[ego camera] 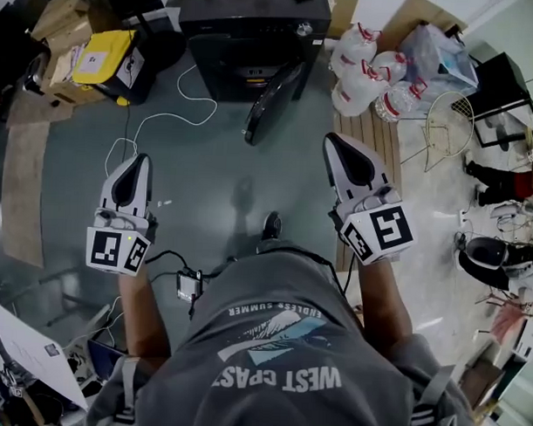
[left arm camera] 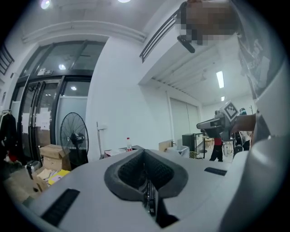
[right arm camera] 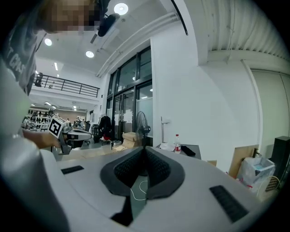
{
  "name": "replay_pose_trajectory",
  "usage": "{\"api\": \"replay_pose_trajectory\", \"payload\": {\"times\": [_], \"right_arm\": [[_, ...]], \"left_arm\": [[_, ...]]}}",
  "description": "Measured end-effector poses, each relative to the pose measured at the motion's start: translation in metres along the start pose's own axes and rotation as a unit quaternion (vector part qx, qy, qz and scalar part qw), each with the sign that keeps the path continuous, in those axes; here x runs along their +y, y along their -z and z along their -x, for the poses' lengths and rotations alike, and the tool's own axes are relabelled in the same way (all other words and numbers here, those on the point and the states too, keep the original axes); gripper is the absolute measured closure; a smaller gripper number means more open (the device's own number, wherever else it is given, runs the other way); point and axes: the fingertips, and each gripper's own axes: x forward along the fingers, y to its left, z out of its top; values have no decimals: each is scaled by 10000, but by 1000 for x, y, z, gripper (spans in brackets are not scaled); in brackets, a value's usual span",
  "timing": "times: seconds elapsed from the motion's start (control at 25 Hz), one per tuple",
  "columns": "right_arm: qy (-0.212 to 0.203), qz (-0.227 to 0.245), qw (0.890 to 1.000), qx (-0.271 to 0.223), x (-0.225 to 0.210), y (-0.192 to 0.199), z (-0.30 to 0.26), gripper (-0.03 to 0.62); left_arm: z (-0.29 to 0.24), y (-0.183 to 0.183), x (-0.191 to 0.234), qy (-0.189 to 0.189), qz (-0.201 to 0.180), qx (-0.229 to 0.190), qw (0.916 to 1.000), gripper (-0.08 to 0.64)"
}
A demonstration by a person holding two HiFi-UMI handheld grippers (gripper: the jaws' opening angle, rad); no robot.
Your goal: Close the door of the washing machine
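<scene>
While both claws hang well short of it, the washing machine (ego camera: 255,28) sits top-centre in the head view, its door (ego camera: 272,101) swung out over the grey floor (ego camera: 206,188) toward the person. Left gripper (ego camera: 135,170) is clenched w/ nothing between the jaws; right gripper (ego camera: 347,158) likewise clenched, empty. Door looks like a rigid hinged panel, prob. light to swing, so no grasp needed: push flat on the outer face near the free end, away from the hinge. Face looks glossy, maybe slippery, so push square-on; latch likely needs a firmer last press
</scene>
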Motion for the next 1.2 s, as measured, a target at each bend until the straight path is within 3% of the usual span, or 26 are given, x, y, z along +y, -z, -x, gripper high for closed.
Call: {"api": "replay_pose_trajectory", "payload": {"times": [0.36,0.64,1.2], "right_arm": [[-356,-45,9994,4,-43,2,-36,561],[-509,-106,9986,114,-47,8,-63,561],[-242,40,9992,319,-62,5,-147,561]], "left_arm": [[-39,-8,-3,-272,-66,57,9996,543],[-57,-2,10,-341,4,136,9993,543],[-144,17,78,100,188,-5,9998,543]]}}
